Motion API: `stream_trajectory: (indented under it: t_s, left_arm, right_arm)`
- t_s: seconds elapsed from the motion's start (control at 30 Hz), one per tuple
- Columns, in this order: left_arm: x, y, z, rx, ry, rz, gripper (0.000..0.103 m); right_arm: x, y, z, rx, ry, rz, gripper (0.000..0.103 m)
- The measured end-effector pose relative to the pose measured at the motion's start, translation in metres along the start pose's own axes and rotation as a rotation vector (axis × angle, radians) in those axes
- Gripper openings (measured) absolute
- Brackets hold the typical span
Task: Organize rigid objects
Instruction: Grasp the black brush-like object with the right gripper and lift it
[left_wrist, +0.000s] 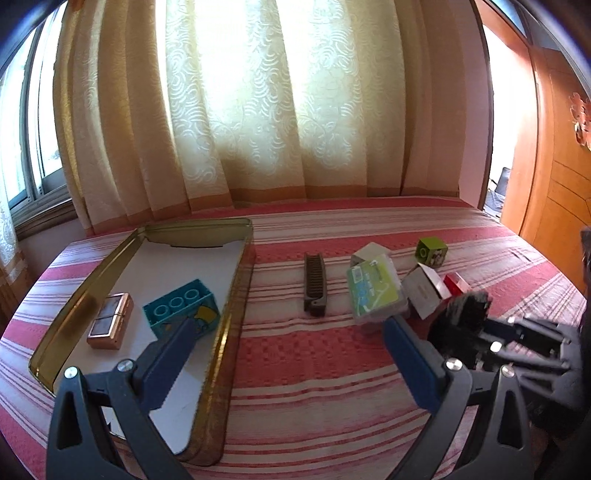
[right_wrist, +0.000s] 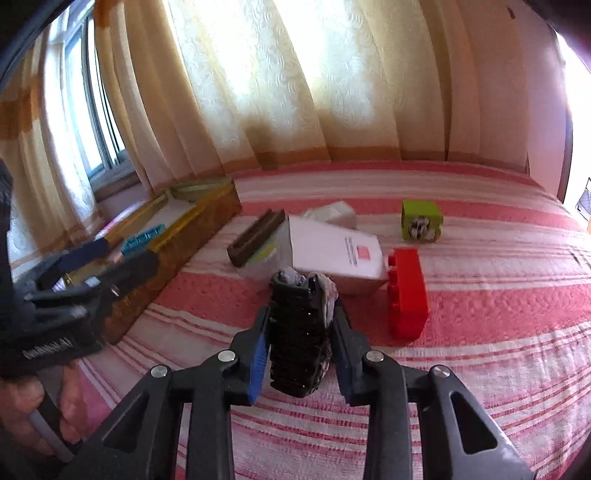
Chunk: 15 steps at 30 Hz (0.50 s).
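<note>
My right gripper is shut on a black ribbed object with white material at its top, held above the striped cloth; it also shows in the left wrist view. My left gripper is open and empty, its left finger over the gold tin. In the tin lie a teal brick and a copper-coloured case. On the cloth lie a brown comb, a green card pack, a white box, a red brick and a green cube.
The bed's pink striped cover reaches to cream curtains at the back. A window is at the left and an orange wooden wardrobe at the right. A second small white box lies behind the comb.
</note>
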<state>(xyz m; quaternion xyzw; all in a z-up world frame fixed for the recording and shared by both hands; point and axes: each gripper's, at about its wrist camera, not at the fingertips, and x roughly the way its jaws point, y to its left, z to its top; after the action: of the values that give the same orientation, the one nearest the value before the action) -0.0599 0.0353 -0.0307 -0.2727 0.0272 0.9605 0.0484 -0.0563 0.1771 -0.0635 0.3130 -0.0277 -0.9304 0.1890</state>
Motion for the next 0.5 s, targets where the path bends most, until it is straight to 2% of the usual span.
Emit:
stream_trajectory:
  t_s: [0.23,0.37,0.5]
  left_arm:
    - [0.011,-0.029,0.006,0.072,0.010,-0.040,0.103]
    - [0.028,-0.058,0.007,0.162,0.040,-0.095,0.103]
    - [0.041,-0.083,0.009,0.274,0.035,-0.105,0.103]
  right_arm:
    - [-0.032,-0.025,0.017,0.064,-0.145,-0.060,0.034]
    - [-0.032,-0.045,0.018,0.099,-0.162,-0.116,0.034]
    - [-0.030,-0.058,0.015,0.130,-0.164,-0.138,0.034]
